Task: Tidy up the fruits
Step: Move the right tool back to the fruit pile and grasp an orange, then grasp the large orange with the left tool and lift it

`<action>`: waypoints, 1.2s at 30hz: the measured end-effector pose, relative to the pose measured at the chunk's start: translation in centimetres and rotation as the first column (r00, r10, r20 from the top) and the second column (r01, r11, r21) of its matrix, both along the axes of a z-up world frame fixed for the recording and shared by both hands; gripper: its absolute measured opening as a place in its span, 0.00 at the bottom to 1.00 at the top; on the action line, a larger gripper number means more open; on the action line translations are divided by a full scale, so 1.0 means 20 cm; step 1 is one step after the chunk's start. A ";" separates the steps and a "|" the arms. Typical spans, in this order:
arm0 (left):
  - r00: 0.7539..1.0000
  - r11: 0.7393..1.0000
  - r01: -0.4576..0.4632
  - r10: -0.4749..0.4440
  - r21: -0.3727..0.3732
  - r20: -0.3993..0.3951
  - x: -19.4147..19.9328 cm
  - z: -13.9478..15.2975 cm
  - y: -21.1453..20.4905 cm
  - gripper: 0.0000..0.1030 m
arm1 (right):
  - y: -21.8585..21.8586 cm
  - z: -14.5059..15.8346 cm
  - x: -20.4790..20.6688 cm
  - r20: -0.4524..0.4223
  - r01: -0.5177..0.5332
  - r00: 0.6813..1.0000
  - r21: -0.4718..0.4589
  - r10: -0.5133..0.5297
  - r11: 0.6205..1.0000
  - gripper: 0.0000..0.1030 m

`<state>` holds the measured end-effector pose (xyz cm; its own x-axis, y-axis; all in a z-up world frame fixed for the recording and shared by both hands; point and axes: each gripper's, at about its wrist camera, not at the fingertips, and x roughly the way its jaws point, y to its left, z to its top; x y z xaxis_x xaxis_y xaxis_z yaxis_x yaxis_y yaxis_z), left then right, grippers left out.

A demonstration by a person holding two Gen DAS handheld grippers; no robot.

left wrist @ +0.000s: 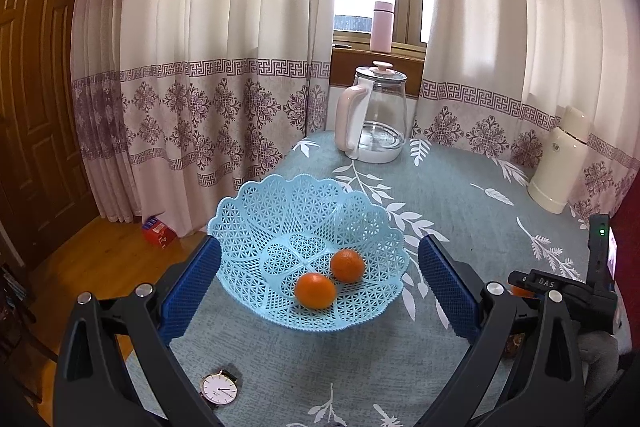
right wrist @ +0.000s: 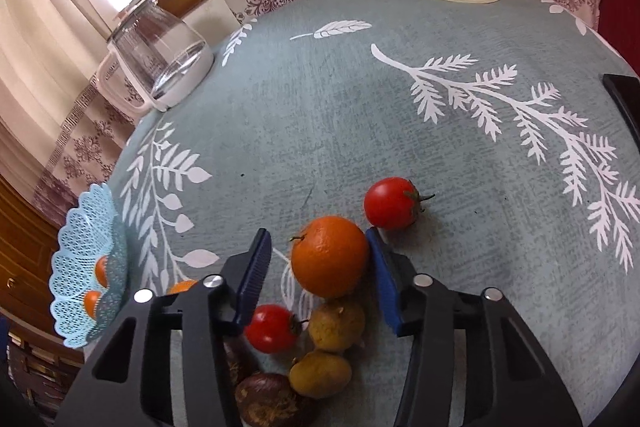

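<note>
A light blue lace basket (left wrist: 280, 223) stands on the table and holds two oranges (left wrist: 315, 290) (left wrist: 347, 265). My left gripper (left wrist: 320, 243) is open, with its blue pads on either side of the basket's near half and nothing between them. In the right wrist view my right gripper (right wrist: 316, 239) is open around a third orange (right wrist: 330, 255) on the cloth. Its right pad touches the fruit and its left pad stands apart. Nearby lie two red tomatoes (right wrist: 390, 203) (right wrist: 270, 327), two yellow-green fruits (right wrist: 336, 323) (right wrist: 320, 373) and a brown fruit (right wrist: 264, 399).
A glass kettle (left wrist: 374, 115) and a cream thermos (left wrist: 560, 163) stand at the back of the grey-green leaf-print tablecloth (left wrist: 460, 195). A wristwatch (left wrist: 219, 390) lies near the front edge. Another orange (right wrist: 182, 286) peeks out behind my right gripper's left finger. Curtains hang behind.
</note>
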<state>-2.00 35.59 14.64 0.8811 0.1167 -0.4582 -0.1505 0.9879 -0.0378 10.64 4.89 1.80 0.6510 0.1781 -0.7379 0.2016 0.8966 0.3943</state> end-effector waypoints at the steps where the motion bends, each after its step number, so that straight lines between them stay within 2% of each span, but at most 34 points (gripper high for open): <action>1: 1.000 1.000 0.001 -0.001 0.002 -0.003 0.00 0.00 0.00 0.97 | 0.00 0.00 0.00 0.002 0.000 1.000 -0.008 0.000 1.000 0.40; 3: 1.000 1.000 0.002 -0.002 0.005 -0.010 0.01 -0.02 -0.01 0.97 | -0.01 0.00 0.00 0.002 -0.001 1.000 -0.019 0.001 1.000 0.36; 10: 0.998 0.999 0.035 -0.035 0.019 -0.044 0.05 -0.07 -0.08 0.97 | -0.03 0.02 -0.04 0.022 -0.020 1.000 -0.012 0.020 1.000 0.36; 16: 0.990 0.995 0.100 -0.100 -0.013 -0.094 0.08 -0.14 -0.17 0.97 | -0.06 0.09 -0.14 0.079 -0.040 0.996 -0.028 0.042 0.999 0.36; 24: 0.966 0.983 0.180 -0.185 -0.045 -0.183 0.14 -0.27 -0.35 0.97 | -0.13 0.17 -0.28 0.156 -0.041 0.986 -0.055 0.049 0.998 0.36; 31: 0.941 0.970 0.238 -0.243 -0.051 -0.234 0.21 -0.34 -0.51 0.97 | -0.14 0.21 -0.34 0.220 -0.027 0.974 -0.144 0.059 0.989 0.36; 36: 0.927 0.963 0.262 -0.268 -0.059 -0.260 0.28 -0.38 -0.60 0.97 | -0.15 0.20 -0.34 0.228 -0.043 0.970 -0.175 0.083 0.984 0.36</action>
